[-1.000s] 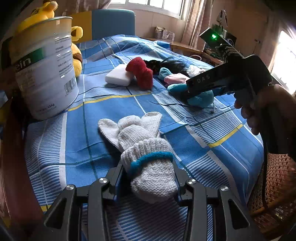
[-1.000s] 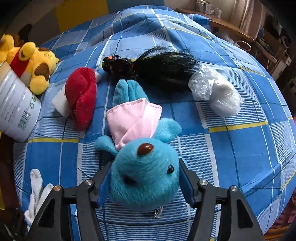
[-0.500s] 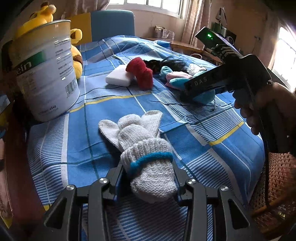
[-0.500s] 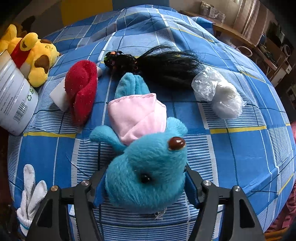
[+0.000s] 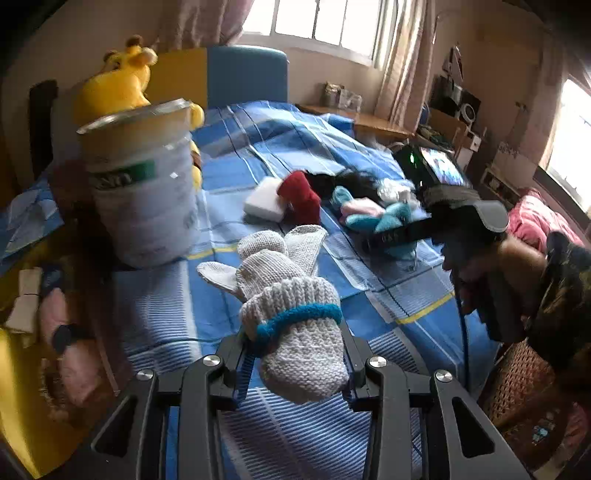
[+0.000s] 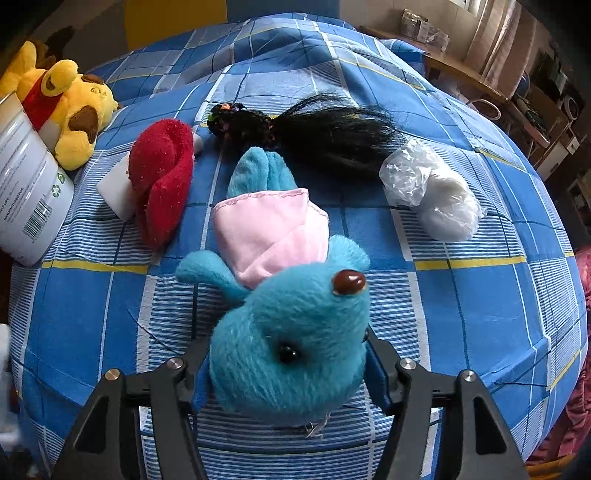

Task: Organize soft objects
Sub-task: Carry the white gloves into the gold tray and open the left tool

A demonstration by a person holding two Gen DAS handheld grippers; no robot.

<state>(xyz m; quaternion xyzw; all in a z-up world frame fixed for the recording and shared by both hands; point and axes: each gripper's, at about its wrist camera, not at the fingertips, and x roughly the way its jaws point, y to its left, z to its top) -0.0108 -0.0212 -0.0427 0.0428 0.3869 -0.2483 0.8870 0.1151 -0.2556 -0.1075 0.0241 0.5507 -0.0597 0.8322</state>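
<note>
The bed (image 6: 480, 317), under a blue plaid cover with white and yellow stripes, carries everything. A blue and yellow headboard (image 5: 221, 74) stands at its far end, with curtained windows (image 5: 314, 26) behind and a wooden desk (image 5: 369, 122) along the wall.

The one container is a tall white tin (image 5: 142, 184) with a green label band, upright near the bed's left edge; what it holds cannot be seen. A yellow plush bear (image 6: 70, 110) lies just behind it.

Next in size, the blue plush toy (image 6: 291, 343) in a pink cloth dress lies on its back mid-bed, head toward the camera. The right gripper (image 6: 288, 373) has its fingers (image 6: 192, 373) clamped on either side of that head.

A black hairpiece (image 6: 325, 129) lies beyond the toy's feet, a plastic-wrapped white bundle (image 6: 436, 192) to its right. A red plush piece (image 6: 162, 177) rests on a white block (image 6: 118, 192) left of the toy.

The white knit gloves (image 5: 280, 273), blue band at the cuff, are held in the left gripper (image 5: 291, 365), fingers (image 5: 236, 354) pressed against the cuff on both sides; the glove tips reach forward above the cover, though whether they touch it cannot be told.
</note>
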